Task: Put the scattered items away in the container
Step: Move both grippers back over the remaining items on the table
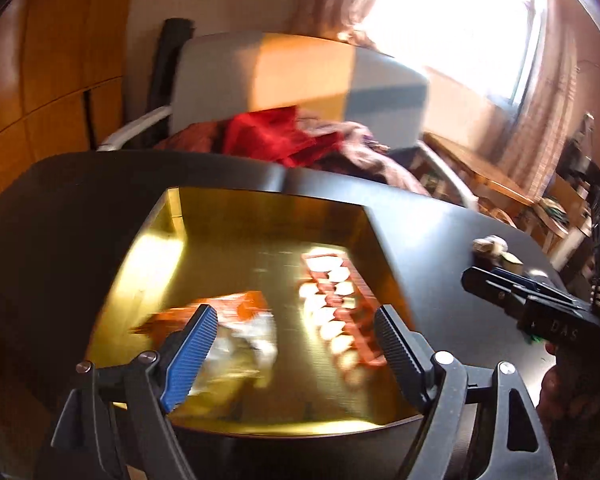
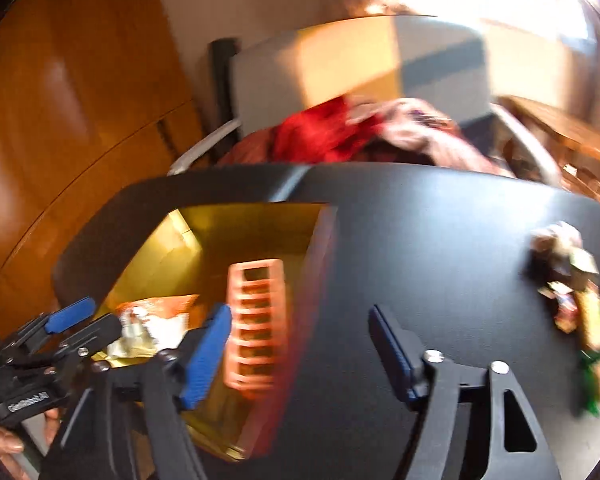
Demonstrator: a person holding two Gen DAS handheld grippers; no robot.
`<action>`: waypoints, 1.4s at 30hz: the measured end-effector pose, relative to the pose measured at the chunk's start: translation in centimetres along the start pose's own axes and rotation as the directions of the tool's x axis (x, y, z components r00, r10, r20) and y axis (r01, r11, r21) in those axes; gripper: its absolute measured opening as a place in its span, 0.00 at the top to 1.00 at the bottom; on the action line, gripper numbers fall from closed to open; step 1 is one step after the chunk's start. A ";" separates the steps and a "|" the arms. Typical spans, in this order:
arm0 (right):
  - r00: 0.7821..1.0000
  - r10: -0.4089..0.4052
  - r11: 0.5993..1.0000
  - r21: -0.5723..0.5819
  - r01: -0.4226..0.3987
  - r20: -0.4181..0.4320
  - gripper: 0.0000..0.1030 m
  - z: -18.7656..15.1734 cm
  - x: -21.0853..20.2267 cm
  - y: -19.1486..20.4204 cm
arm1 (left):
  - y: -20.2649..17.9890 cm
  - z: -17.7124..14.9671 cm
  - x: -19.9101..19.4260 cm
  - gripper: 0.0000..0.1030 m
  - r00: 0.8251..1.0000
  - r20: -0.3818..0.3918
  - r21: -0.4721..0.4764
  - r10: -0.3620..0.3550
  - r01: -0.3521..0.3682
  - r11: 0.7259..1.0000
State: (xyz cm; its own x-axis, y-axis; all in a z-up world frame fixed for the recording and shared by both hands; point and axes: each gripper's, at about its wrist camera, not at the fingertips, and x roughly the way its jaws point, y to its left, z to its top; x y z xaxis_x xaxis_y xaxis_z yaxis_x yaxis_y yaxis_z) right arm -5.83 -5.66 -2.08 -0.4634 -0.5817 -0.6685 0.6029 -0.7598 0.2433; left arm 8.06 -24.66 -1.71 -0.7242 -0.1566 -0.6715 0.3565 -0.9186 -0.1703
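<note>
While both grippers hang wide open and empty, the left gripper (image 1: 296, 340) is above the gold container (image 1: 268, 216) holding an orange tray (image 1: 340, 304) and what seems an orange packet (image 1: 228, 312); only the right gripper (image 2: 300, 350) view shows scattered wrappers (image 2: 572, 300) on the table (image 2: 420, 248).

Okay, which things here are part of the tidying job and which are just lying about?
Part of the job:
gold box
orange tray in the box
snack bag in the box
loose wrappers on the black table

Just lying about:
red cloth
grey chair
</note>
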 end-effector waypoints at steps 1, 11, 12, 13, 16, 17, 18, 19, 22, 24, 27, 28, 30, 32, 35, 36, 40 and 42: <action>1.000 -0.012 0.999 0.040 0.012 -0.004 0.29 -0.3 -0.7 -1.6 | -1.1 0.0 0.1 0.20 1.000 -0.005 0.015 -0.023 0.023 1.000; 0.989 -0.139 0.927 0.357 0.112 0.050 0.28 -4.8 -8.7 -19.3 | -12.7 -1.3 2.8 0.20 0.974 -0.128 0.216 -0.185 0.209 0.954; 0.988 -0.144 0.925 0.363 0.116 0.051 0.28 -4.8 -9.1 -20.5 | -13.6 -1.7 3.1 0.20 0.971 -0.143 0.231 -0.193 0.222 0.947; 0.987 -0.149 0.922 0.369 0.120 0.052 0.28 -4.8 -9.4 -21.7 | -14.4 -2.1 3.4 0.20 0.967 -0.157 0.245 -0.201 0.236 0.940; 0.987 -0.159 0.921 0.365 0.136 0.035 0.27 -4.0 -9.1 -24.9 | -16.1 -3.0 4.1 0.20 0.957 -0.196 0.273 -0.214 0.263 0.925; 0.987 -0.161 0.919 0.367 0.143 0.019 0.26 -3.6 -8.6 -25.9 | -16.5 -3.3 4.4 0.20 0.954 -0.208 0.280 -0.216 0.270 0.921; 0.986 -0.165 0.917 0.369 0.152 0.002 0.25 -3.2 -8.1 -26.9 | -17.0 -3.6 4.6 0.20 0.951 -0.220 0.288 -0.219 0.278 0.917; 0.985 -0.170 0.915 0.368 0.163 -0.015 0.25 -2.8 -7.4 -27.8 | -17.5 -3.9 4.8 0.20 0.947 -0.233 0.295 -0.221 0.285 0.912; 0.982 -0.178 0.913 0.363 0.188 -0.059 0.25 -1.8 -5.8 -29.8 | -18.5 -4.7 5.6 0.20 0.938 -0.267 0.311 -0.222 0.301 0.902; 0.978 -0.193 0.911 0.355 0.209 -0.080 0.26 -1.2 -4.5 -30.7 | -18.7 -4.9 6.1 0.20 0.934 -0.283 0.310 -0.217 0.304 0.901; 0.976 -0.179 0.906 0.367 0.212 -0.122 0.31 -1.3 -2.7 -32.0 | -18.5 -4.9 6.8 0.20 0.931 -0.299 0.295 -0.210 0.300 0.907; 0.975 -0.172 0.901 0.378 0.212 -0.138 0.33 -1.5 -2.1 -32.3 | -18.4 -4.9 7.1 0.20 0.931 -0.302 0.291 -0.208 0.297 0.909; 0.979 -0.142 0.899 0.395 0.189 -0.145 0.36 -2.1 -1.5 -32.5 | -18.1 -4.9 7.5 0.20 0.930 -0.306 0.280 -0.205 0.293 0.914; 0.981 -0.135 0.905 0.386 0.178 -0.137 0.36 -2.7 -1.6 -31.7 | -17.9 -4.9 7.8 0.20 0.930 -0.308 0.271 -0.201 0.288 0.918; 0.984 -0.108 0.911 0.382 0.154 -0.139 0.39 -3.8 -1.8 -30.3 | -17.5 -4.9 8.3 0.20 0.928 -0.314 0.252 -0.201 0.286 0.924; 0.986 -0.096 0.912 0.384 0.143 -0.137 0.39 -4.1 -1.8 -29.8 | -17.4 -4.9 8.3 0.20 0.928 -0.313 0.248 -0.203 0.286 0.926; 0.992 -0.045 0.909 0.408 0.090 -0.120 0.39 -5.4 -2.1 -27.8 | -17.2 -5.1 8.1 0.20 0.929 -0.306 0.249 -0.210 0.291 0.924; 0.994 -0.004 0.905 0.421 0.051 -0.111 0.39 -5.9 -2.2 -26.8 | -17.4 -5.2 7.9 0.20 0.927 -0.306 0.257 -0.218 0.301 0.918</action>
State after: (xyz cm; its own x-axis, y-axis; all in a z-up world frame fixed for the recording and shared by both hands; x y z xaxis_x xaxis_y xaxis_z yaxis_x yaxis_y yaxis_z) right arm -17.11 17.68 -11.26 -0.3908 -0.5428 -0.7434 0.2487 -0.8398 0.4825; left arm -0.82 -8.05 -7.81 -0.5679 0.1663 -0.8061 -0.0423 -0.9840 -0.1732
